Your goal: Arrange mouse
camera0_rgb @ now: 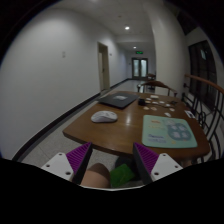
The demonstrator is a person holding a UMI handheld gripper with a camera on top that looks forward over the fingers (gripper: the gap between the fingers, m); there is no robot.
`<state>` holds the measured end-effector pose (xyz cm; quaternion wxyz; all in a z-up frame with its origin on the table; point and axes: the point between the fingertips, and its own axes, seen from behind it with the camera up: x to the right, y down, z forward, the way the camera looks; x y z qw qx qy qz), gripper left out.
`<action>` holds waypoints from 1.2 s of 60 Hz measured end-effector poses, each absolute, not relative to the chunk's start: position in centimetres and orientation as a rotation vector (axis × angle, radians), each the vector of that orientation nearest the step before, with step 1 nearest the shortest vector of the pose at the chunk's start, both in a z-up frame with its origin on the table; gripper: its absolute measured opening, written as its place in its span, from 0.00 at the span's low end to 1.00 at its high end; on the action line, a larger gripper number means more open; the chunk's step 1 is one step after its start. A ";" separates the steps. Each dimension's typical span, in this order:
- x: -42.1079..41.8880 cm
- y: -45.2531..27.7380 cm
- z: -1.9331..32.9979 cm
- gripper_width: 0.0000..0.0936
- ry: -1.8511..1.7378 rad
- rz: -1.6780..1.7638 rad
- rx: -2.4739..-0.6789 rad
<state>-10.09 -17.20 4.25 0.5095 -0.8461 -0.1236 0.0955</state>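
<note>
A white mouse lies on the left part of a brown wooden table, well beyond my fingers. A pale teal mouse pad with light markings lies on the table's right side, apart from the mouse. My gripper is open and holds nothing. Its purple pads stand wide apart, short of the table's near edge. Low between the fingers show a skin-toned shape and a green thing; I cannot tell what they are.
A closed grey laptop rests behind the mouse. Small dark items stand at the table's far end. Chairs line the right side. A long corridor with a door runs beyond the table.
</note>
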 end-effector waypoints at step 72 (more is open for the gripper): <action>-26.7 8.3 -1.7 0.91 -0.311 0.225 -2.296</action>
